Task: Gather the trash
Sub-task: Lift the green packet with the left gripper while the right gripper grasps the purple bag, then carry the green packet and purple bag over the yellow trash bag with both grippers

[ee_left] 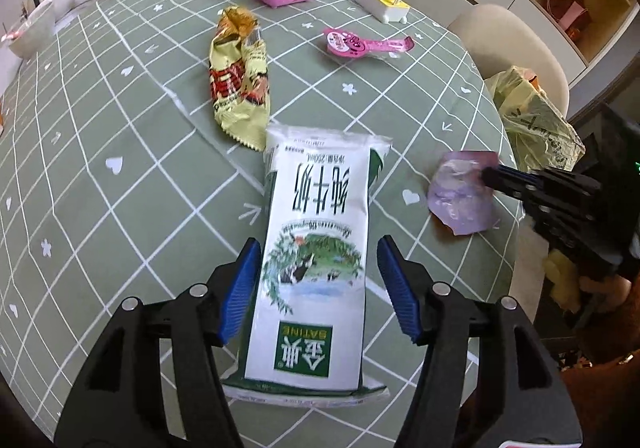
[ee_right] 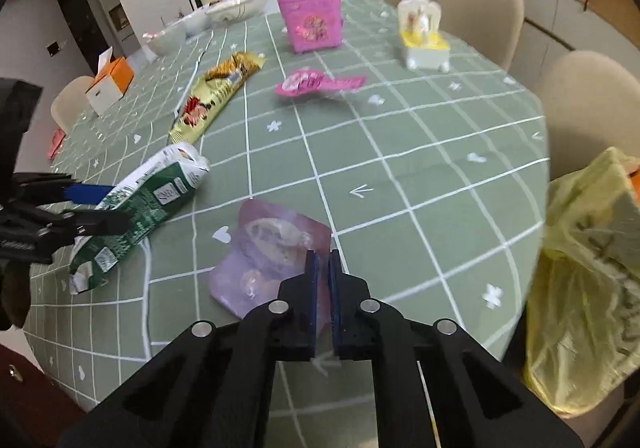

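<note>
I had the left gripper (ee_left: 316, 288) with fingers spread astride the white-and-green milk carton (ee_left: 316, 272) lying lengthwise on the green checked surface (ee_left: 120, 207), while the right gripper (ee_right: 323, 280) fingers pinched the crumpled purple wrapper's (ee_right: 268, 248) edge.

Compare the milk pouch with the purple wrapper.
The milk pouch is long, white and green with print; the purple wrapper is smaller, crumpled and translucent. The pouch lies between the left gripper's open jaws, ungripped; the wrapper's edge is pinched in the shut right gripper. Both lie on the green tablecloth.
</note>
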A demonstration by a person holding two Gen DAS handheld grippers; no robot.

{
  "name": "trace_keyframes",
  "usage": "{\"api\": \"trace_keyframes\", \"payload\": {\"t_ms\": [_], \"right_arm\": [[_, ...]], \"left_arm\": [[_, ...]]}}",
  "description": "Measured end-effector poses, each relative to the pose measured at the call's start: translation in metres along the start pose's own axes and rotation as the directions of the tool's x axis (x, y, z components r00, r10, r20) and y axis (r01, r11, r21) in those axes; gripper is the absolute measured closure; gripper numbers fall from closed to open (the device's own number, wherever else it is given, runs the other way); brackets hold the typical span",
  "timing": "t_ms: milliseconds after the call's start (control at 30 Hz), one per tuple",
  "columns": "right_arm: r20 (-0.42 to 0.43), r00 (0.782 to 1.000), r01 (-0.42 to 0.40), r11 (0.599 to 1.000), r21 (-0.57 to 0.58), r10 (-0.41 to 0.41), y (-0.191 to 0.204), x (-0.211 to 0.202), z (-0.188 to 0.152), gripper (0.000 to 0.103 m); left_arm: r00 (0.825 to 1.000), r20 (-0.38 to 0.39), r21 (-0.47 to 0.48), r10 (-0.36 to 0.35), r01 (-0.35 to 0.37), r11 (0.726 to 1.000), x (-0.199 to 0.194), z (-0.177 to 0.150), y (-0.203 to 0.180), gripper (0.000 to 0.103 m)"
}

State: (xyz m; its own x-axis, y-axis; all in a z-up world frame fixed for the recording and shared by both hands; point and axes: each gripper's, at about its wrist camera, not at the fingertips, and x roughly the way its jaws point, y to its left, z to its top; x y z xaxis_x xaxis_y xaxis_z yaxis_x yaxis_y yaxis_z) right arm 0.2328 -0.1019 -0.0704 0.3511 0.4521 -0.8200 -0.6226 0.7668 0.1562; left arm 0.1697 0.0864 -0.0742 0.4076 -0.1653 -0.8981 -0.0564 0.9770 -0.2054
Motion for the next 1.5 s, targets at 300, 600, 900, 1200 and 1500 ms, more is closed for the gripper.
{"api": "trace_keyframes", "payload": {"t_ms": [300, 600, 900, 1200, 1500], "right_arm": [[0.104, 0.993, 0.041, 0.997, 0.066, -0.048, -0.007, -0.051, 0.007, 0.099], [0.197, 0.973, 0.095, 0.986, 0.136, -0.121, -0.037, -0.101, 0.007, 0.099], [0.317, 0.915, 0.188, 0.959, 0.212, -0.250, -0.083, -0.175, 0.017, 0.099], [0.363, 0.845, 0.289, 0.907, 0.306, -0.392, -0.153, -0.240, -0.007, 0.099], [0.364, 0.782, 0.336, 0.834, 0.439, -0.506, -0.242, -0.270, -0.056, 0.099]], "left_arm": [[0.997, -0.054, -0.008, 0.054, -0.055, 0.998, 0.016, 0.009, -0.002, 0.054], [0.994, 0.111, 0.059, -0.007, 0.000, 0.998, -0.024, 0.048, -0.043, 0.054], [0.912, 0.365, 0.178, -0.188, 0.130, 0.976, -0.082, 0.123, -0.134, 0.054], [0.840, 0.398, 0.333, -0.369, 0.243, 0.911, -0.078, 0.162, -0.249, 0.054], [0.808, 0.359, 0.400, -0.467, 0.318, 0.859, -0.019, 0.187, -0.343, 0.054]]}}
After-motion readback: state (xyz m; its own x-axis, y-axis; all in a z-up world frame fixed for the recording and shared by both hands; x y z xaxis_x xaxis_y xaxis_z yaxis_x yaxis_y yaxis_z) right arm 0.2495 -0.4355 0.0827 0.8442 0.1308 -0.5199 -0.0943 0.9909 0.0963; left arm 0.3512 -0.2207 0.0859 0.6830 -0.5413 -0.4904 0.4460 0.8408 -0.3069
